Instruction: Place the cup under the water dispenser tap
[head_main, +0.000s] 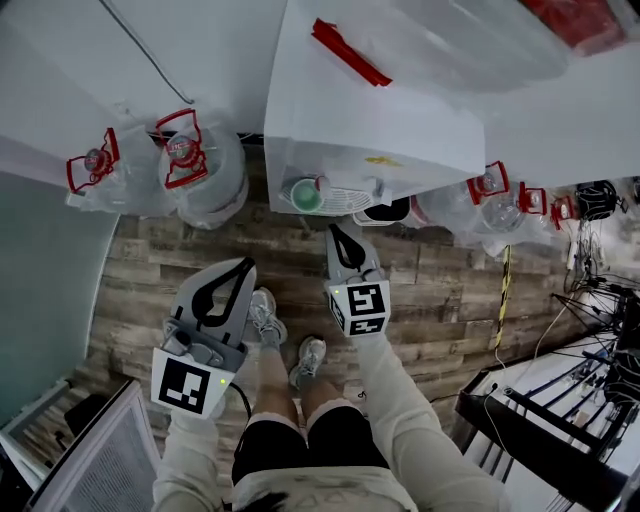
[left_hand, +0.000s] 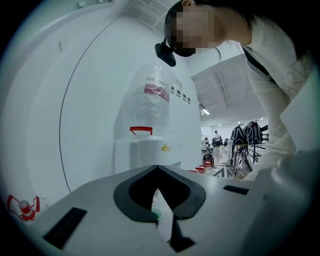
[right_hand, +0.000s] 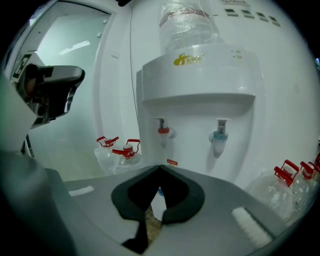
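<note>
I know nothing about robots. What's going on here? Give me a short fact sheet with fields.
Setting: a person faces a white water dispenser
Cup: green inside, cup stands on the drip tray, at the red tap side
Other tap: blue tap
Left gripper: jaws together, empty
Right gripper: jaws together, empty
Floor: water bottles with red handles beside the dispenser

The left gripper (head_main: 243, 264) and right gripper (head_main: 336, 230) each have a pale grey shell, black jaw linings and, behind the jaws, a black-and-white marker cube (head_main: 360, 308); the person wears cream sleeves (head_main: 410, 420), black shorts (head_main: 340, 440) and pale trainers (head_main: 265, 315).
</note>
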